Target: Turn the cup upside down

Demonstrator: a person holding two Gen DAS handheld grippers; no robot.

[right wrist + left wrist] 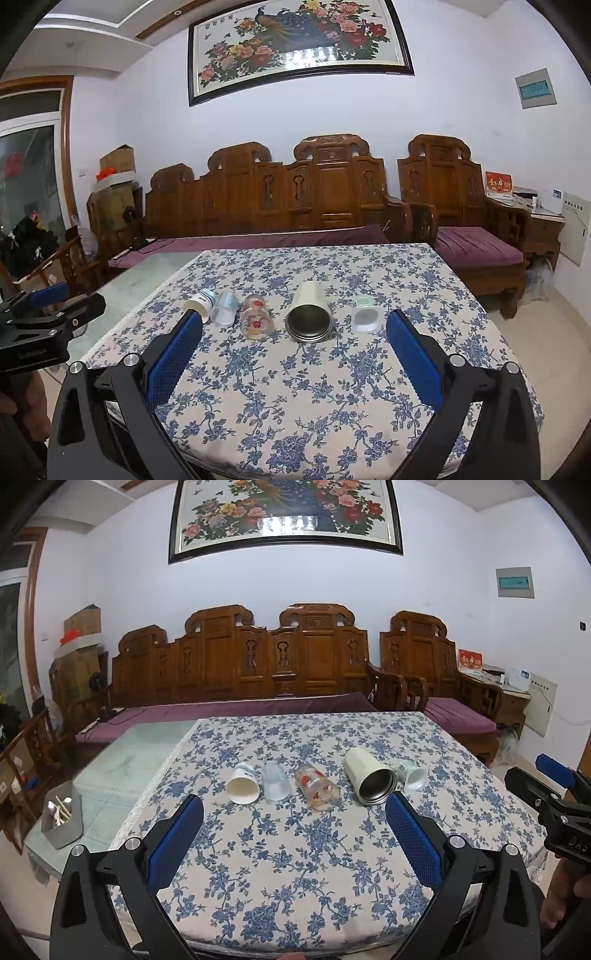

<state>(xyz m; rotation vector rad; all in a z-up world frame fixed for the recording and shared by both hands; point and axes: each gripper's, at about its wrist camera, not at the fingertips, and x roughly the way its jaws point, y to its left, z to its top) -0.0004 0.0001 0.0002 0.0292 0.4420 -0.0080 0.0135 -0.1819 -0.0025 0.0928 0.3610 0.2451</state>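
Note:
Several cups lie on their sides in a row on the blue-flowered tablecloth [295, 849], mouths toward me. From left: a white paper cup [242, 784] [199, 303], a clear plastic cup [275, 781] [224, 307], a glass with red print [317, 786] [255, 318], a cream cup with a steel inside [369, 781] [309, 313], and a small clear cup [413, 775] [365, 316]. My left gripper [295, 808] is open and empty, short of the row. My right gripper [294, 326] is open and empty, facing the cream cup.
A grey holder with utensils [62, 814] stands on the bare glass tabletop [122, 768] at the left. A carved wooden sofa with purple cushions [240, 672] stands behind the table. The right gripper shows at the right edge of the left wrist view [554, 797].

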